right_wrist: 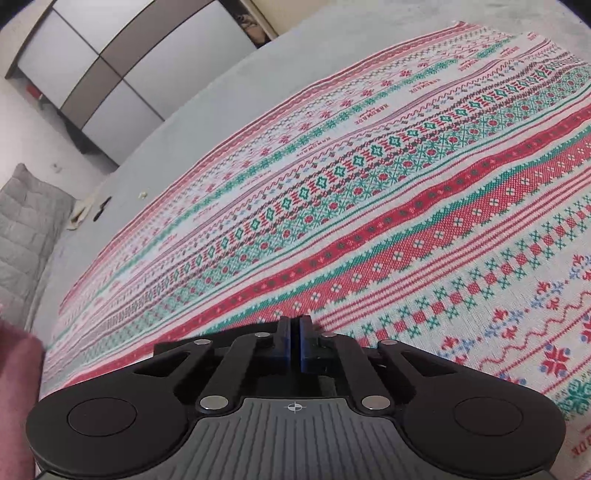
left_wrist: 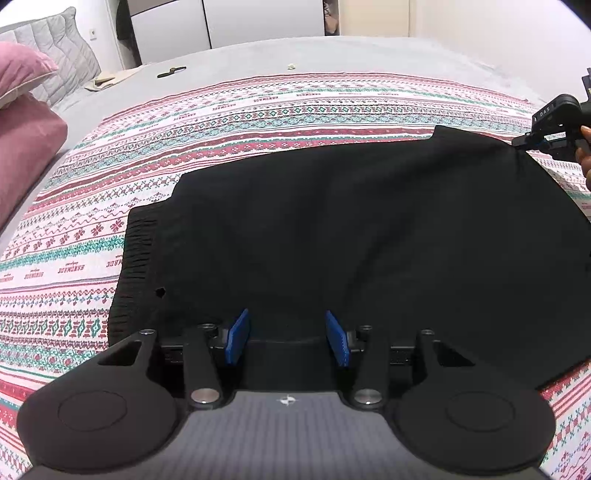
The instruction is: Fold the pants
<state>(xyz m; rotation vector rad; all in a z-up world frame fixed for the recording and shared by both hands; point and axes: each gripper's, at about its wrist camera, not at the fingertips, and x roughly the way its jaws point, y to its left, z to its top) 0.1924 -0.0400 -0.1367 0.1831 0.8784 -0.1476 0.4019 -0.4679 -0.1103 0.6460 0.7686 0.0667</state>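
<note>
Home bedroom, bed point(left_wrist: 258, 59), pillows point(left_wrist: 22, 70), wardrobe point(left_wrist: 258, 18)

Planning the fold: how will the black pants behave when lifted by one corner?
Probably floppy: the black pants lie flat with soft creases. They'd likely drape and sag from the right gripper at the corner. The ribbed waistband may hang slightly stiffer.

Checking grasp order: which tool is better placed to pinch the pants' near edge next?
Left. The left tool hangs open over the near edge of the black pants, beside the waistband. The right tool is shut at the far corner; whether it pinches fabric is unclear.
</note>
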